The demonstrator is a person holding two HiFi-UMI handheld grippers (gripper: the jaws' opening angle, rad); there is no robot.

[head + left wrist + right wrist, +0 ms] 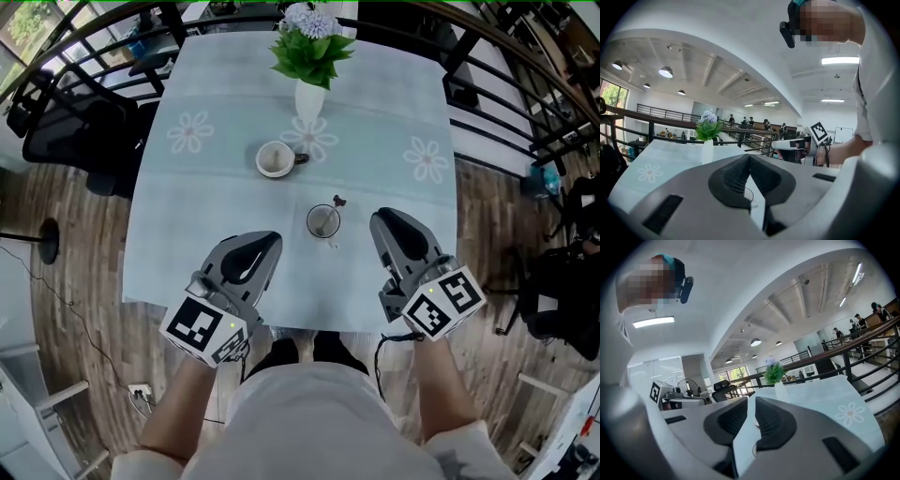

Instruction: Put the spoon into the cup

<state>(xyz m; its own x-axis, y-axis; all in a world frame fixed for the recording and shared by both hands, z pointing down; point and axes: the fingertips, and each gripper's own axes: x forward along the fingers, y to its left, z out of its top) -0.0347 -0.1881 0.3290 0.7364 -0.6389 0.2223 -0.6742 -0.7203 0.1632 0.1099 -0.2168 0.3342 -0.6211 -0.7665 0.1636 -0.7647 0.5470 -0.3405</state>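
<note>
A small clear glass cup stands on the pale blue tablecloth near the front middle. A thin spoon leans in it, its dark end sticking out over the far right rim. My left gripper hovers left of the cup, jaws touching at the tips, empty; the left gripper view shows this gripper closed. My right gripper hovers right of the cup. In the right gripper view this gripper has a narrow gap between its jaws with nothing in it.
A white mug with a handle sits further back at the centre. Behind it stands a white vase with green leaves and pale flowers. Dark railings and office chairs surround the table; wooden floor lies on both sides.
</note>
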